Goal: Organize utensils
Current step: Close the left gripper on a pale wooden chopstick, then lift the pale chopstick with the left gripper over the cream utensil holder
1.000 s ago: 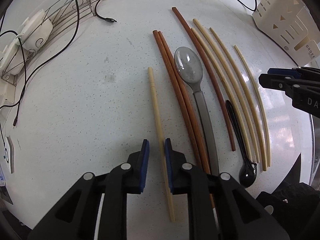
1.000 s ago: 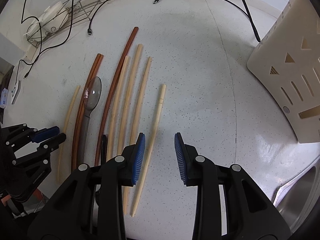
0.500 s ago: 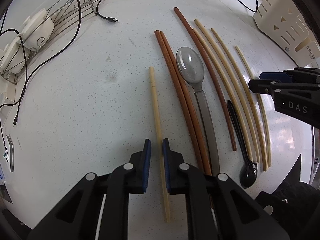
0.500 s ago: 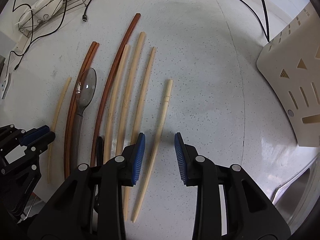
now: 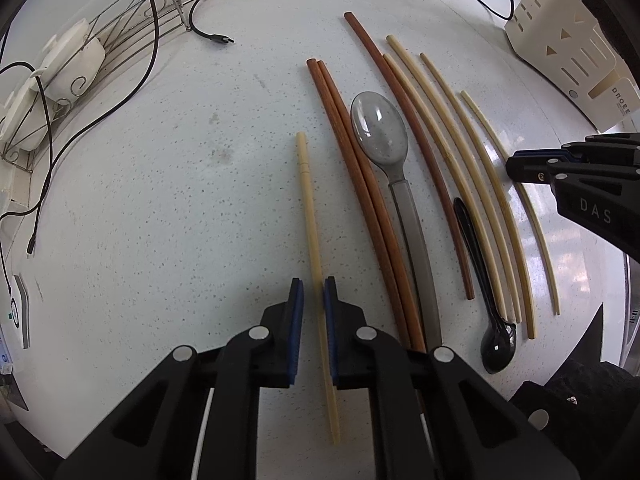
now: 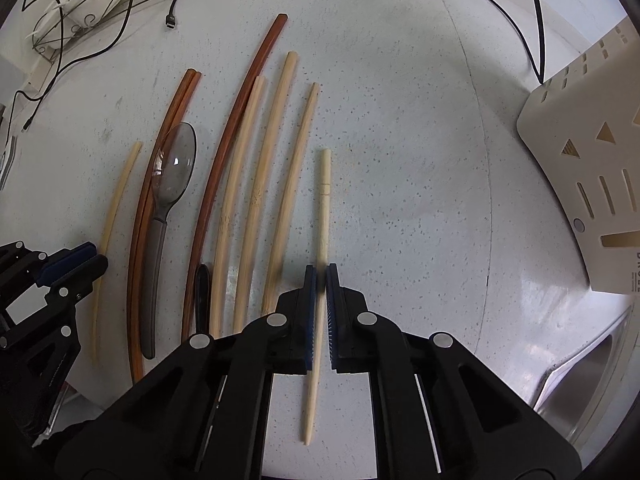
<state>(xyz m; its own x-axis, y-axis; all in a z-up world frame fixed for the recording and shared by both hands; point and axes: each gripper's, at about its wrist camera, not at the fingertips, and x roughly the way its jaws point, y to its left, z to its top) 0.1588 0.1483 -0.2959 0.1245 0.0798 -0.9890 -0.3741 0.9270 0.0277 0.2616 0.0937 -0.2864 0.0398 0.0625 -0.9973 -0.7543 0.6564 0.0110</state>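
Utensils lie in a row on the white speckled counter. My left gripper is shut on a pale chopstick at the row's left end. My right gripper is shut on a matching pale chopstick at the row's right end. Between them lie a pair of red-brown chopsticks, a grey spoon, a single red-brown chopstick, three bamboo chopsticks and a small black spoon. The right gripper also shows in the left wrist view.
A cream utensil holder with slots lies at the right. A wire rack with white dishes stands at the back left. Black cables run across the back. A steel sink edge is at the lower right.
Both grippers have closed: the left narrowed onto the left pale chopstick, and the right moved left and shut on the right pale chopstick.
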